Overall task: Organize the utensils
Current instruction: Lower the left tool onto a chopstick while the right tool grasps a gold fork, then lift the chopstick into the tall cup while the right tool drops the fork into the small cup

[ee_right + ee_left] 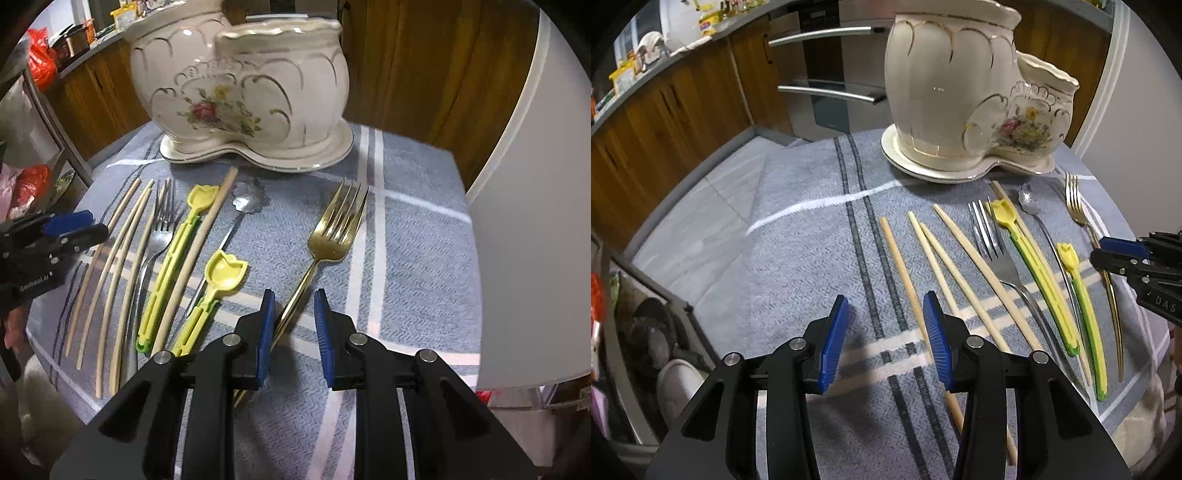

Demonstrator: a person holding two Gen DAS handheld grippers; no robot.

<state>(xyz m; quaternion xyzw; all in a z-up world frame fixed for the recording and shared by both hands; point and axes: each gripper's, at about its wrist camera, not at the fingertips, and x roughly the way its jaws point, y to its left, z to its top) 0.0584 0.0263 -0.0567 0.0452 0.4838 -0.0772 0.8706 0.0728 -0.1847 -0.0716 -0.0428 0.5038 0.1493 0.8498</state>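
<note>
A cream ceramic two-pot holder (960,92) (240,85) stands at the back of the cloth. In front of it lie several wooden chopsticks (945,258), a silver fork (986,236), two yellow-green tulip-ended utensils (1034,266), a flower-bowl spoon (1028,199) and a gold fork (338,229). My left gripper (886,299) is open low over the cloth; the leftmost chopstick (901,266) runs just beside its right pad. My right gripper (293,295) is open around the gold fork's handle, which rests against the left pad with a gap to the right one.
A grey-blue striped cloth (812,258) covers the small table; its edges fall away left and front. Wooden cabinets and an oven (827,62) stand behind. A white panel (535,184) rises close on the right. A rack with bags (37,62) is at left.
</note>
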